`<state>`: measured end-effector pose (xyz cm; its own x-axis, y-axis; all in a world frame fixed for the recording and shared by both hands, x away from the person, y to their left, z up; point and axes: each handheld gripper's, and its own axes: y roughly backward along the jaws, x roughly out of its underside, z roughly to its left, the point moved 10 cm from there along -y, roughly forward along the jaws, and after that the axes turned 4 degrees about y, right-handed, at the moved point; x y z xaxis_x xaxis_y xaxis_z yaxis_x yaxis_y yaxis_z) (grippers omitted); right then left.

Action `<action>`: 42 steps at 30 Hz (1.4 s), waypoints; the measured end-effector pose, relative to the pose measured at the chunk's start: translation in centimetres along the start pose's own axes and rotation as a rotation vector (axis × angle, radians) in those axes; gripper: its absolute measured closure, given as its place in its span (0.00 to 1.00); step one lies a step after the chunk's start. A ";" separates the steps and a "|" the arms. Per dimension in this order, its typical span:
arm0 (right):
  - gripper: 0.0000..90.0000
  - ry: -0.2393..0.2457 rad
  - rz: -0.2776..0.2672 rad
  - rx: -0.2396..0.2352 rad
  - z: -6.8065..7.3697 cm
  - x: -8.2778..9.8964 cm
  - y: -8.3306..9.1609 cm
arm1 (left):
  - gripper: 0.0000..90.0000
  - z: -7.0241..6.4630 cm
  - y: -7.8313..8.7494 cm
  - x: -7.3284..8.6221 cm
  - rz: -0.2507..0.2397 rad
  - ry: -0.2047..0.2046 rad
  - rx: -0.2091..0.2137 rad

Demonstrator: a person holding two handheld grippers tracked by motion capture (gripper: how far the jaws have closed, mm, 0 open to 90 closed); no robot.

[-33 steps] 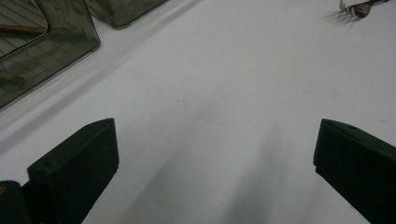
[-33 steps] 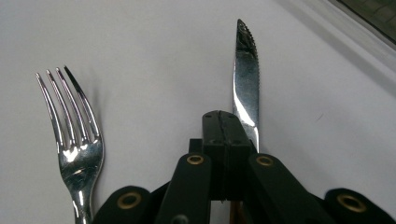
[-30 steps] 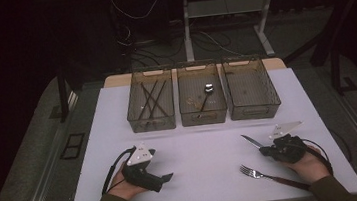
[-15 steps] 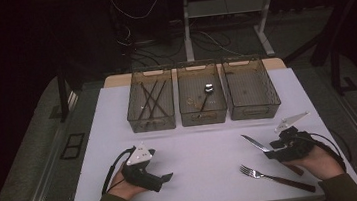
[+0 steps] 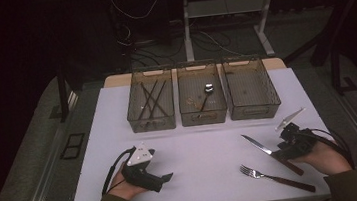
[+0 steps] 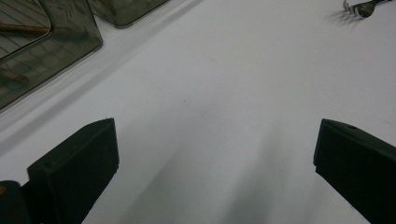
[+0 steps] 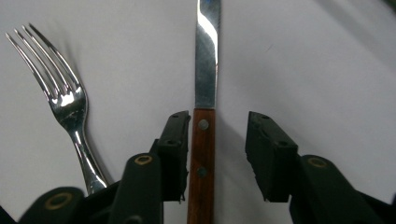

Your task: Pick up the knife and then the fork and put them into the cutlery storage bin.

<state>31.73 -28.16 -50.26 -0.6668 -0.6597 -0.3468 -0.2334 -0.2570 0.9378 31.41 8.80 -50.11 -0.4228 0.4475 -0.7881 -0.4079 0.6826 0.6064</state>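
Dark floor and cables are surrounding a white table (image 5: 206, 143), and three smoky bins are sitting in a row at its far edge: the left bin (image 5: 151, 105) is holding dark sticks, the middle bin (image 5: 202, 99) a spoon, the right bin (image 5: 250, 93) looking bare. Nearer the person, the left gripper (image 5: 167, 177) is resting on the white top, its jaws standing wide apart over bare surface in the left gripper view. Over on the right, the right gripper (image 7: 218, 154) is straddling the knife (image 7: 203, 135), jaws apart, one touching the wooden handle and the other standing just clear of it. The fork (image 7: 70, 107) is lying just beside the knife, tines pointing away from the person.
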 end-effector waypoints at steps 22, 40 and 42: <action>0.78 0.057 0.199 -0.007 0.4 0.2 -1.6 | 0.00 0.0 0.0 0.1 0.003 0.004 0.003; 0.86 0.058 0.148 0.020 -0.1 -0.9 -0.8 | 0.00 0.1 0.1 0.1 0.002 -0.002 0.001; 0.86 0.054 0.111 0.020 -0.3 -1.2 -0.5 | 0.00 0.1 0.1 0.1 0.002 -0.002 0.002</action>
<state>32.84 -27.46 -50.36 -0.6503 -0.7205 -0.2408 -0.1751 -0.1663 0.9704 31.40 8.93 -50.14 -0.4218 0.4496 -0.7873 -0.4060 0.6828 0.6074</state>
